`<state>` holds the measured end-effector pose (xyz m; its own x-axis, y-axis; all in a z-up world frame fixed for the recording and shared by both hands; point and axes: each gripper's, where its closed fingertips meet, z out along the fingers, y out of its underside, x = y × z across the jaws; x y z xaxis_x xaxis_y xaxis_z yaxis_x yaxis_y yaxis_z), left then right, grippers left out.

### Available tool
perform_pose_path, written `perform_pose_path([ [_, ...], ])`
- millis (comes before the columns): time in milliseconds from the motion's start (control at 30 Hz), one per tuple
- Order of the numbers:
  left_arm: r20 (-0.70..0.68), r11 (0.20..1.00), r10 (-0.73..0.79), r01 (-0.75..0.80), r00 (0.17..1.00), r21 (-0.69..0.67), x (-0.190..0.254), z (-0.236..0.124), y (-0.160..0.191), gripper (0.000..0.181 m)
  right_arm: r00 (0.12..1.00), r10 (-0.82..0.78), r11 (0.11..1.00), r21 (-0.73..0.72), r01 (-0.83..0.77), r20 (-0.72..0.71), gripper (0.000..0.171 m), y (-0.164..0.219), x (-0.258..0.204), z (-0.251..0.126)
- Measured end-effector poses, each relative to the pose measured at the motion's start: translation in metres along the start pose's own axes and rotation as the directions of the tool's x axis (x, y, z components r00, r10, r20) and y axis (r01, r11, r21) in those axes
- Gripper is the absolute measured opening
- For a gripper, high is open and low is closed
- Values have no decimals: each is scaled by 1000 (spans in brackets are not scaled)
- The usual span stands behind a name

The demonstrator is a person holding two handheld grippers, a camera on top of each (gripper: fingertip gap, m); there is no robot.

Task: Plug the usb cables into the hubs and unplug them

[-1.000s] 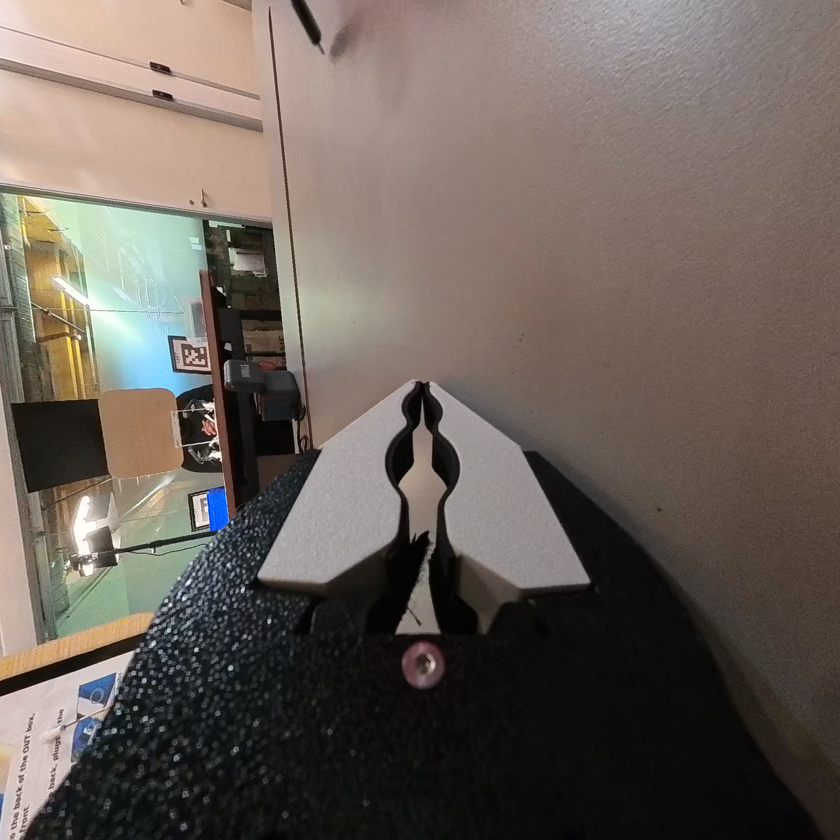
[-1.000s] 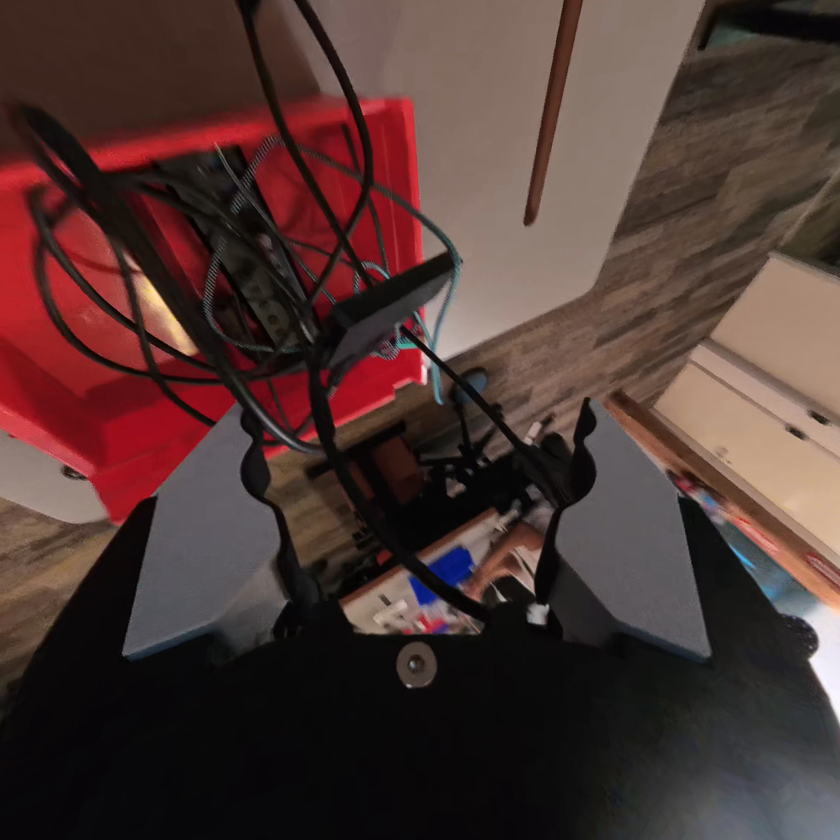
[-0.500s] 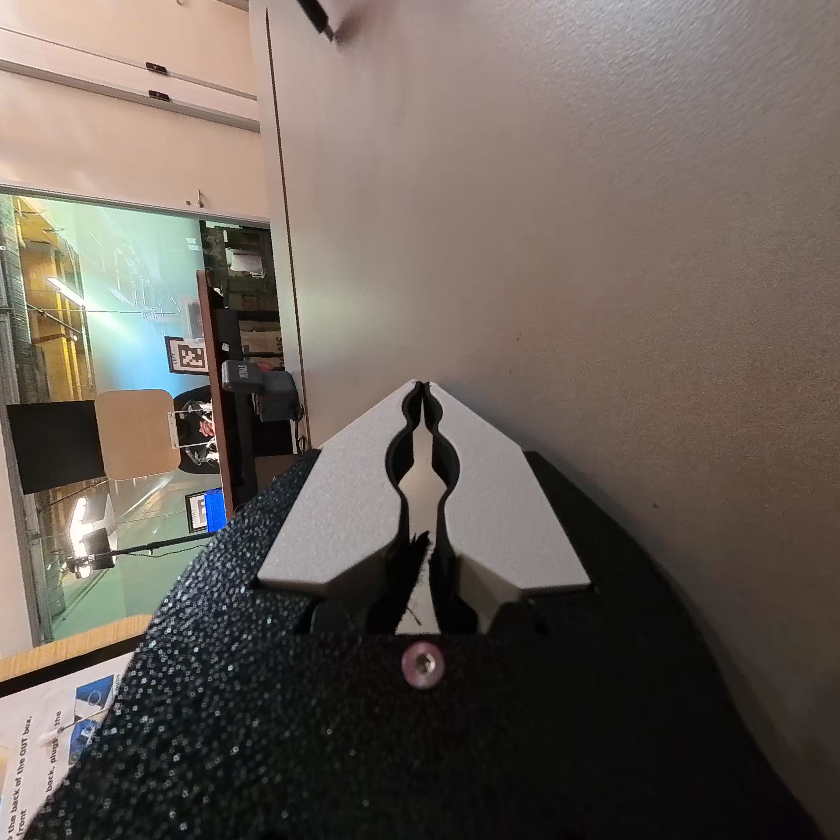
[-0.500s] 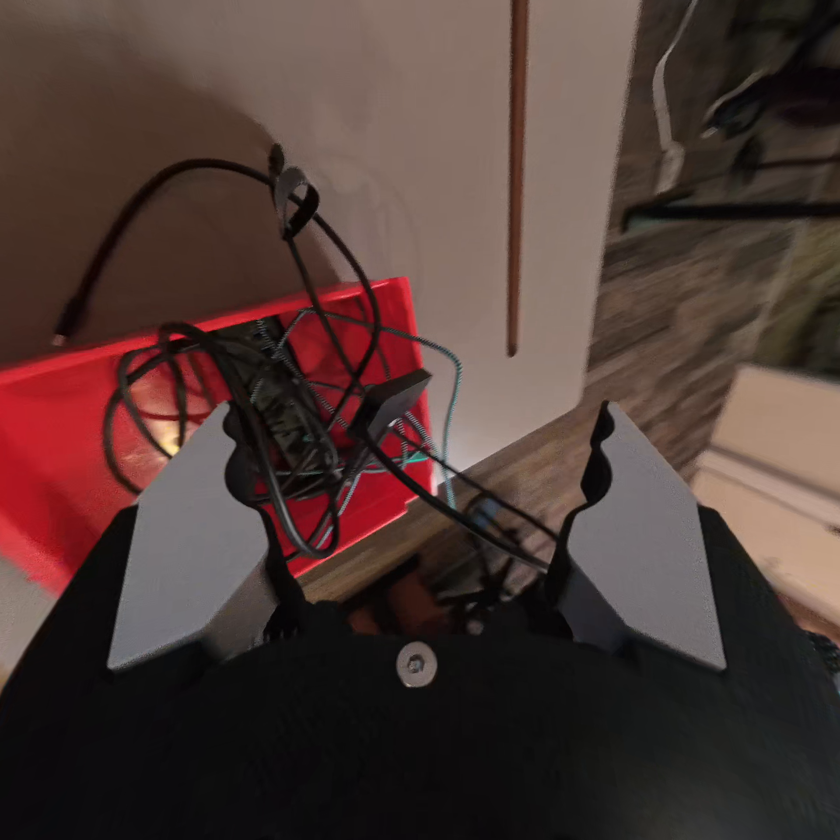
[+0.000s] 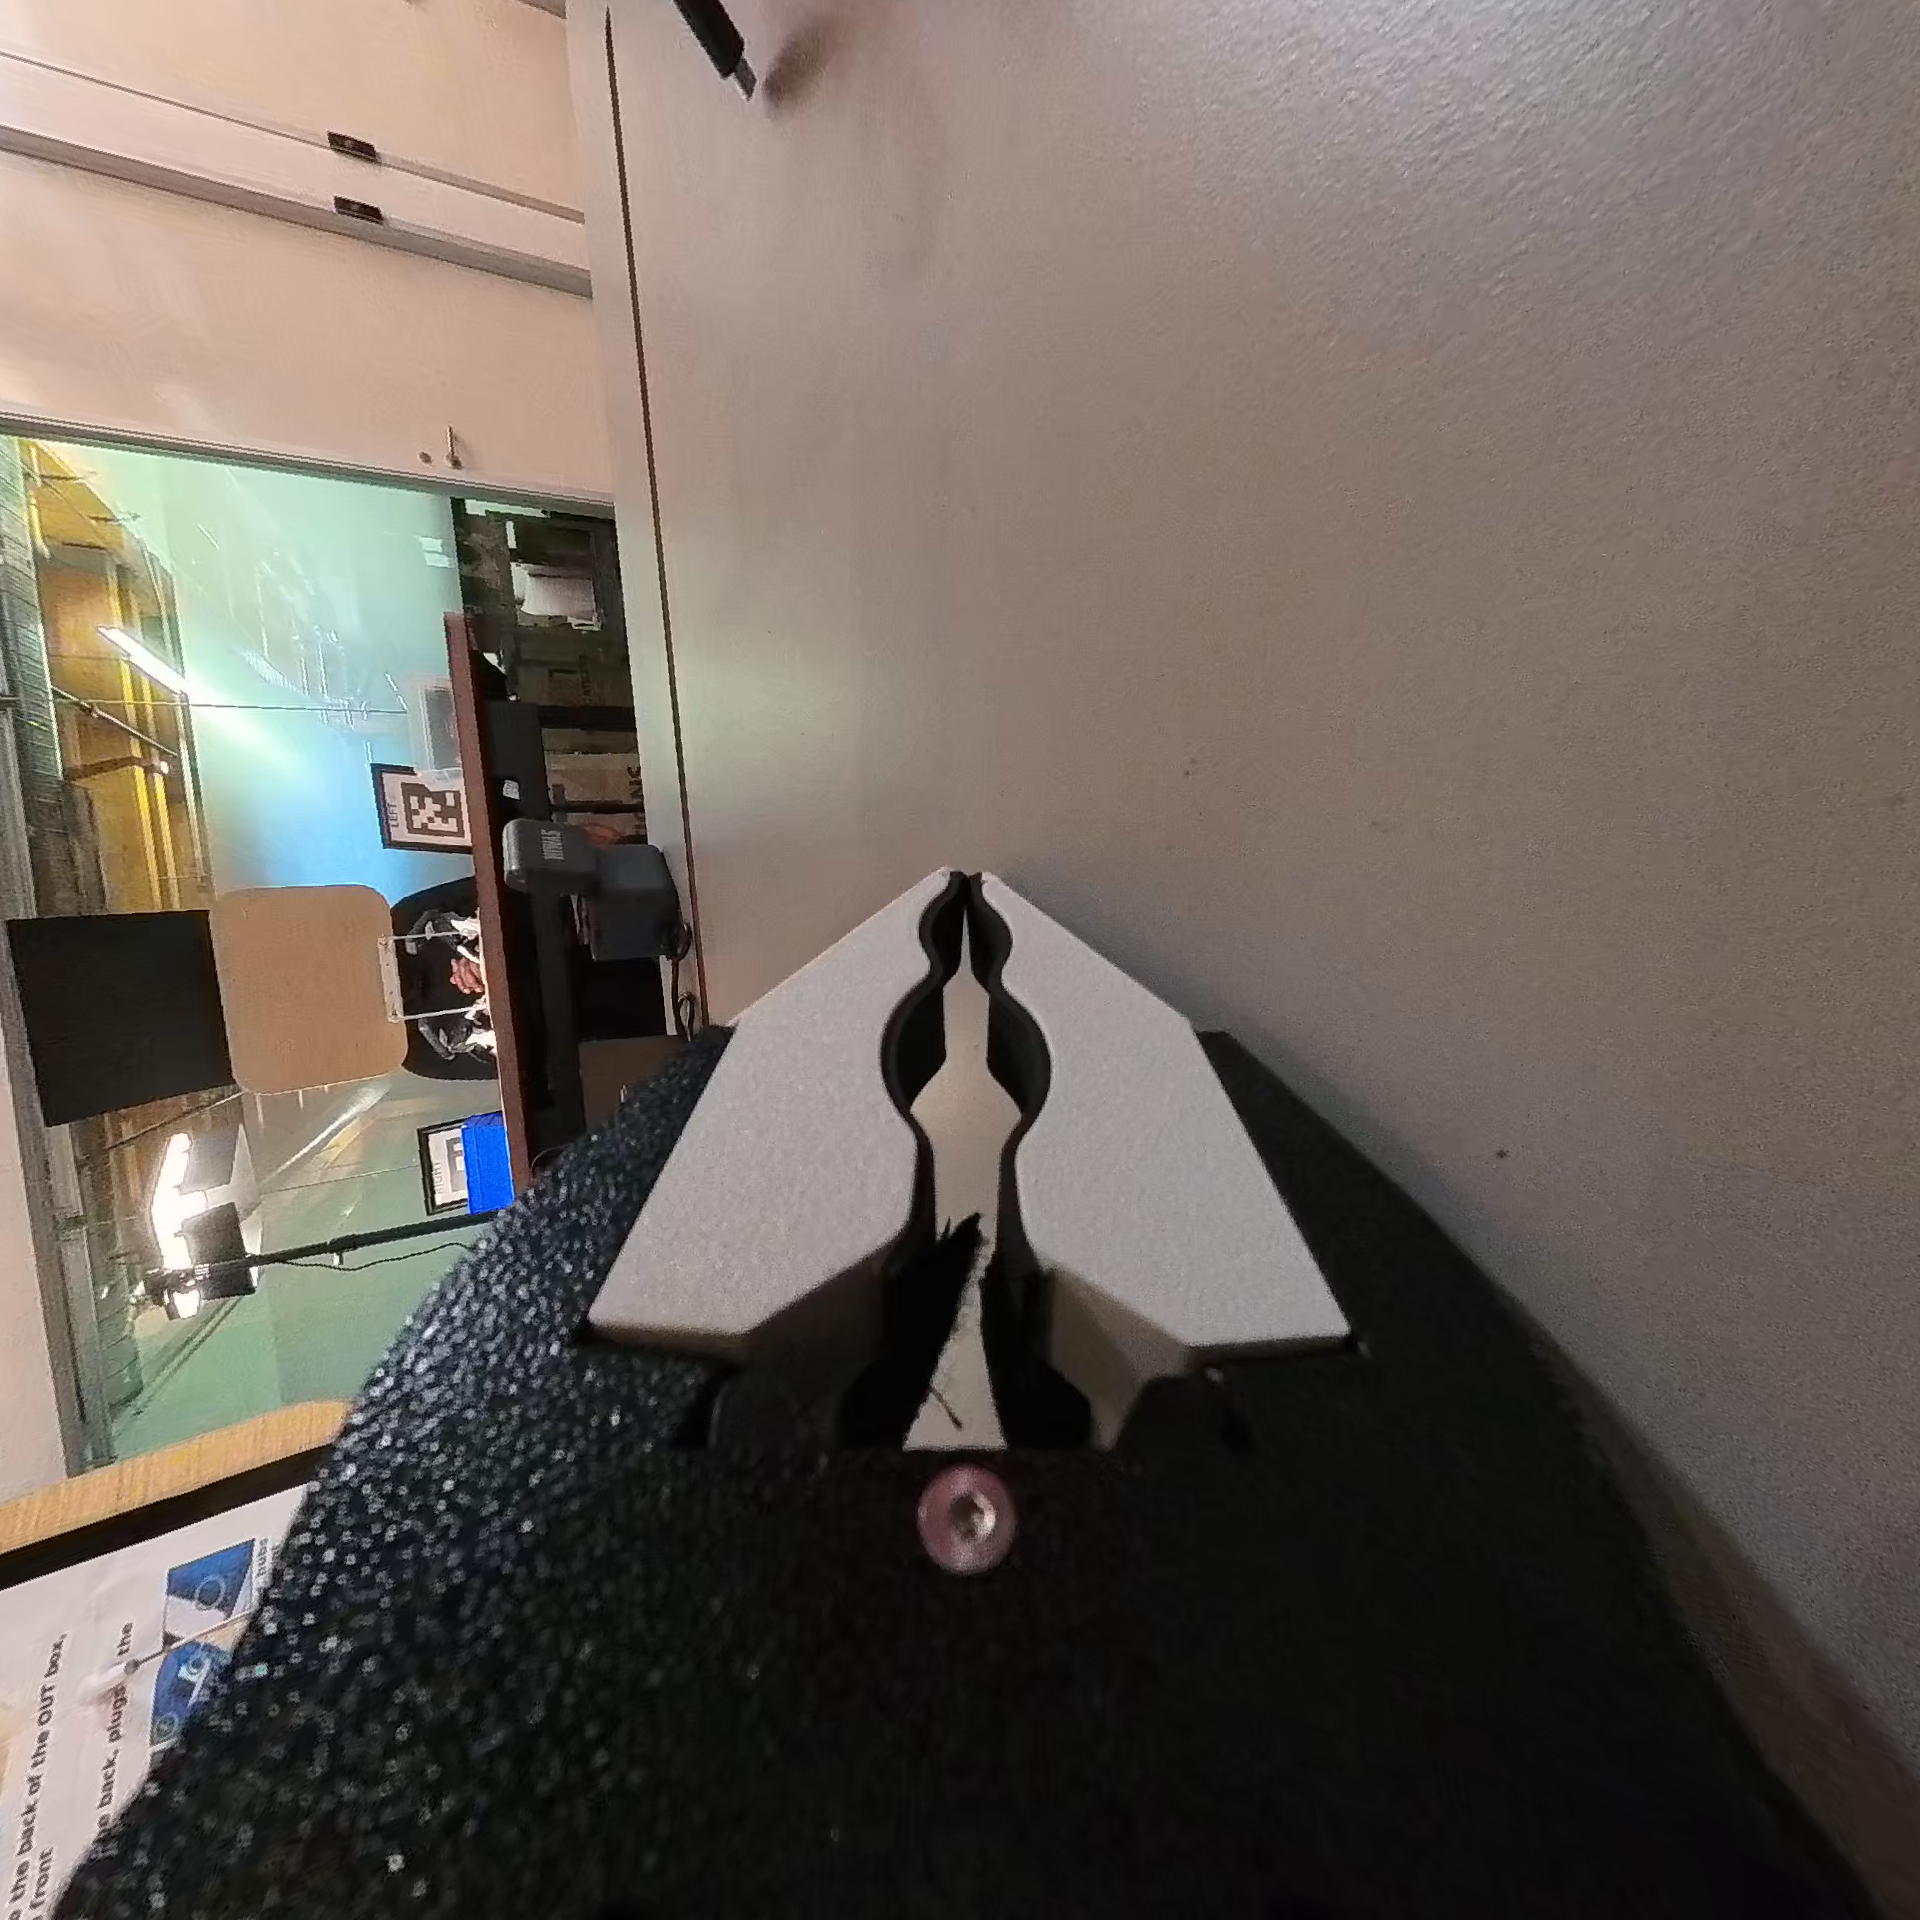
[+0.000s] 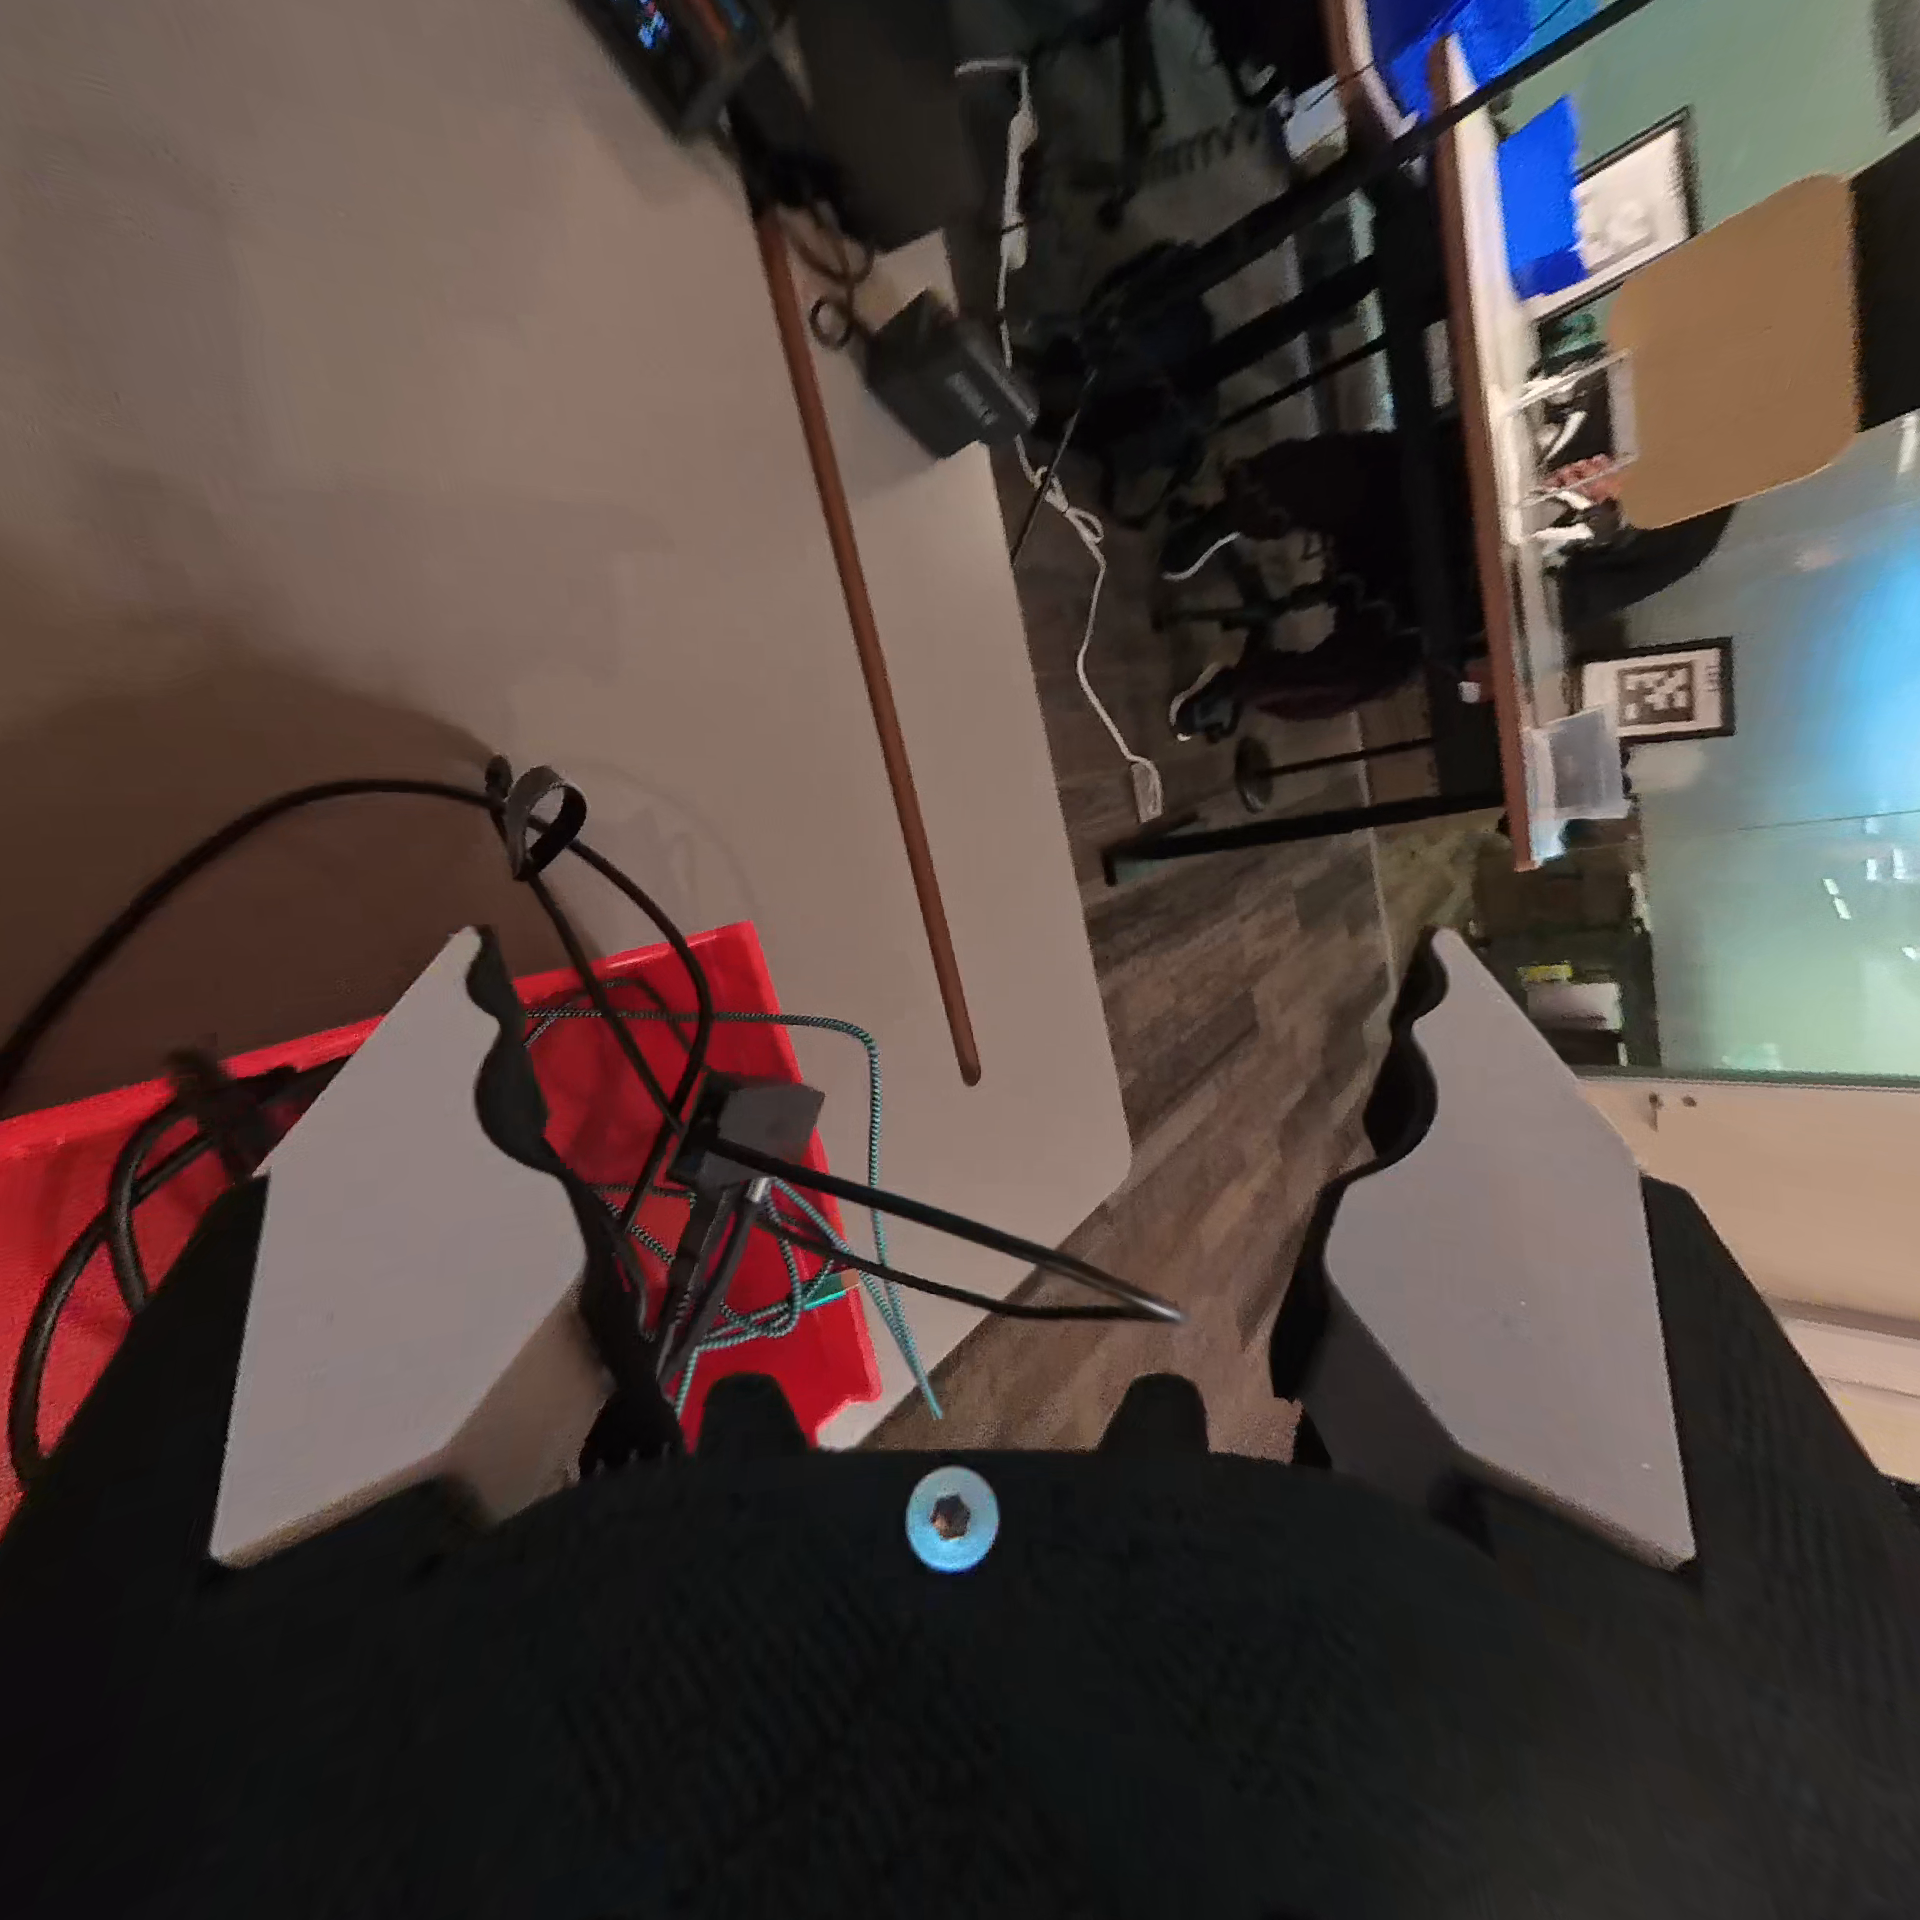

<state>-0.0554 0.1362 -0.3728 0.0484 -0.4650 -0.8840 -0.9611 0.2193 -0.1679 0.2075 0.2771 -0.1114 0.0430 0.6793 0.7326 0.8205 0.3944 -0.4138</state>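
Note:
A red bin point(image 6: 623, 951) on the grey table holds a tangle of USB cables and a dark grey hub point(image 6: 764, 1117) with plugs in it. A black cable point(image 6: 312, 800) with a strap loop point(image 6: 540, 821) arcs out of the bin over the table. A teal braided cable point(image 6: 873, 1070) loops over the bin's edge. My right gripper point(image 6: 956, 940) is open and empty above the bin's near corner. My left gripper point(image 5: 961, 878) is shut on nothing, close along the grey table top point(image 5: 1351, 623). A black cable end point(image 5: 717, 42) lies far ahead of it.
A brown strip point(image 6: 883, 675) runs across the table toward its rounded edge. Wood-look floor point(image 6: 1247, 987) lies beyond. A black device point(image 6: 956, 384) sits at the table's far end. A printed sheet point(image 5: 83, 1683) lies beside the left gripper. Another desk point(image 6: 1475, 520) stands farther off. Left tips to right tips: about 40 cm.
The right gripper's view has swung away from the bin, which now sits lower left with the room showing. It stays open. The left gripper has barely moved and stays shut.

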Motion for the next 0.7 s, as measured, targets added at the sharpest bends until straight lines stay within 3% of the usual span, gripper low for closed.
perform_pose_path([
  [100, 0, 1000, -2, 2, 1000, 1, 0, 0, 0, 0, 999, 35, 999, 27, -34, -21, 157, -4, 5, -11],
  [200, 0, 1000, -5, 5, 1000, 2, 0, 0, -1, 0, 993, 109, 994, -3, -109, 33, 142, -9, -8, -16],
  [300, 2, 1000, -3, 3, 1000, 1, 0, 0, -1, 0, 988, 115, 983, -154, -98, 107, 109, -5, -44, -15],
  [367, 2, 1000, -1, 1, 1000, 0, 1, 0, -1, 0, 995, 92, 952, -296, -73, 51, 83, 2, -63, -9],
  [433, 2, 1000, -4, 4, 1000, 1, 1, 0, -2, 0, 996, 87, 891, -448, -68, 21, 77, 10, -91, -1],
  [500, 2, 1000, -7, 7, 1000, 2, 1, 0, -2, 0, 983, 156, 864, -496, -90, 93, 75, 2, -134, 13],
  [533, 2, 1000, -7, 7, 1000, 2, 1, 0, -2, 0, 976, 157, 877, -475, -69, 149, 72, -7, -153, 22],
  [600, 2, 1000, -8, 8, 1000, 2, 2, 0, -2, 0, 981, -9, 886, -454, 97, 192, 60, -9, -163, 40],
  [700, 1, 1000, -9, 9, 1000, 2, 2, 0, -3, 0, 922, -257, 772, -513, 376, 289, 60, 11, -163, 66],
])
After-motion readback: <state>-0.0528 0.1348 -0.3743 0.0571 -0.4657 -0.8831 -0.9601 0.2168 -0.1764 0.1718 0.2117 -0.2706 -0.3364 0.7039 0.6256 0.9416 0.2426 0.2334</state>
